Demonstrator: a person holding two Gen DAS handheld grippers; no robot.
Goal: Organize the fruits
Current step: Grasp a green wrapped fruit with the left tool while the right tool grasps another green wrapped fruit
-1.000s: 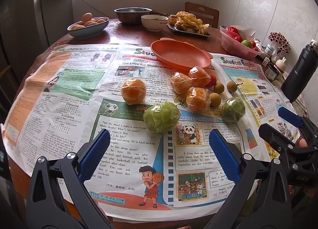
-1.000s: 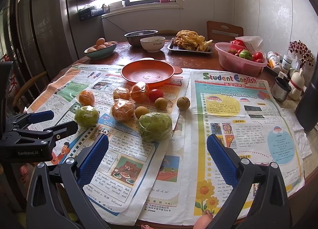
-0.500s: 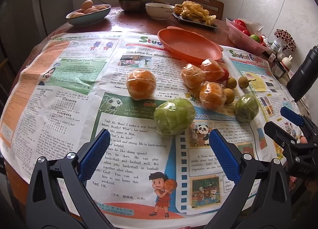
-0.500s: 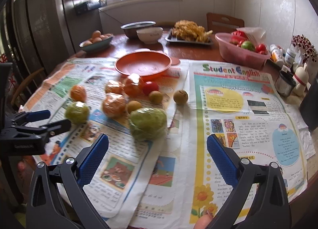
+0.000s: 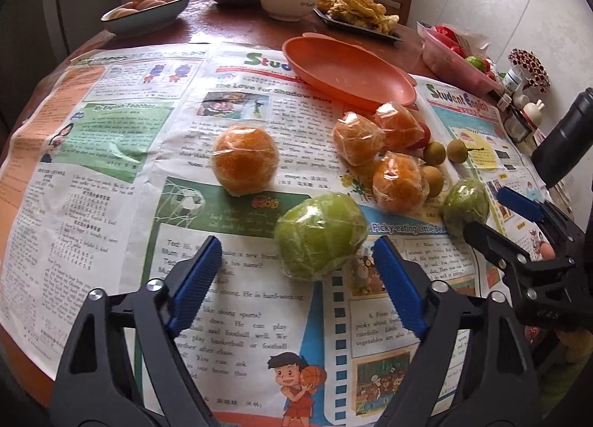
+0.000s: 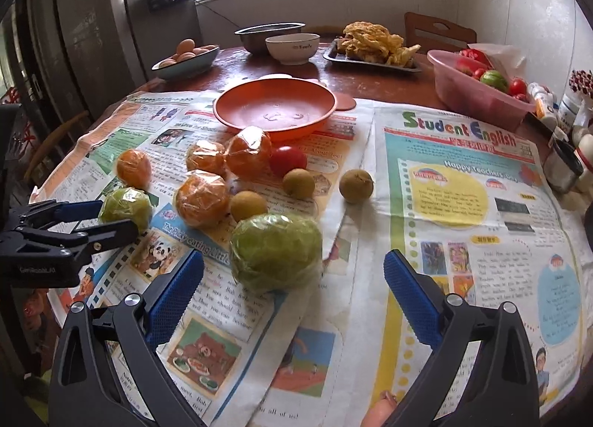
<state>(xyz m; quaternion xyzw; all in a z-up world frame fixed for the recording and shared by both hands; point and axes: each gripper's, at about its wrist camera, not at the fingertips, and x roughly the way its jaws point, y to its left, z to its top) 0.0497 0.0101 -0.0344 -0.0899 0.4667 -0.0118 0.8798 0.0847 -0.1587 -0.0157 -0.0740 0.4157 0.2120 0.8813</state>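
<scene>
Near edge of the worktop [image 5: 229,15]: two wrapped green fruits lie on the newspaper [image 5: 122,175], each straight ahead of one gripper.
Left gripper [image 5: 296,267]: fingers closing but not yet touching anything; the green fruit on the left [image 5: 320,236] sits just beyond the tips, slightly toward the right finger, not yet between the pads.
Right gripper [image 6: 292,280]: fingers also closing and empty; the green fruit on the right [image 6: 276,251] lies just ahead of the gap, nearer the left finger than the right one.
Middle of the worktop: wrapped oranges [image 6: 202,199] cluster together, one more orange [image 5: 244,160] sits apart toward the left edge; a red fruit [image 6: 287,160] and small brown round fruits [image 6: 355,186] lie among and beside them.
Orange dish [image 6: 276,108]: empty, behind the fruit cluster toward the far edge; probably where the fruit should go.
Far edge: bowl of eggs [image 6: 185,58], metal bowl, white bowl, tray of fried food, pink tub of produce; none look part of this job.
Step in hand: the approach, both grippers lining up on a green fruit, nothing picked up.
Next move calls for: pushing each gripper further forward and down so the fruit sits squarely between the pads before they close; the slippery wrap and round shape could let it squirt out or roll if pinched off-centre.
</scene>
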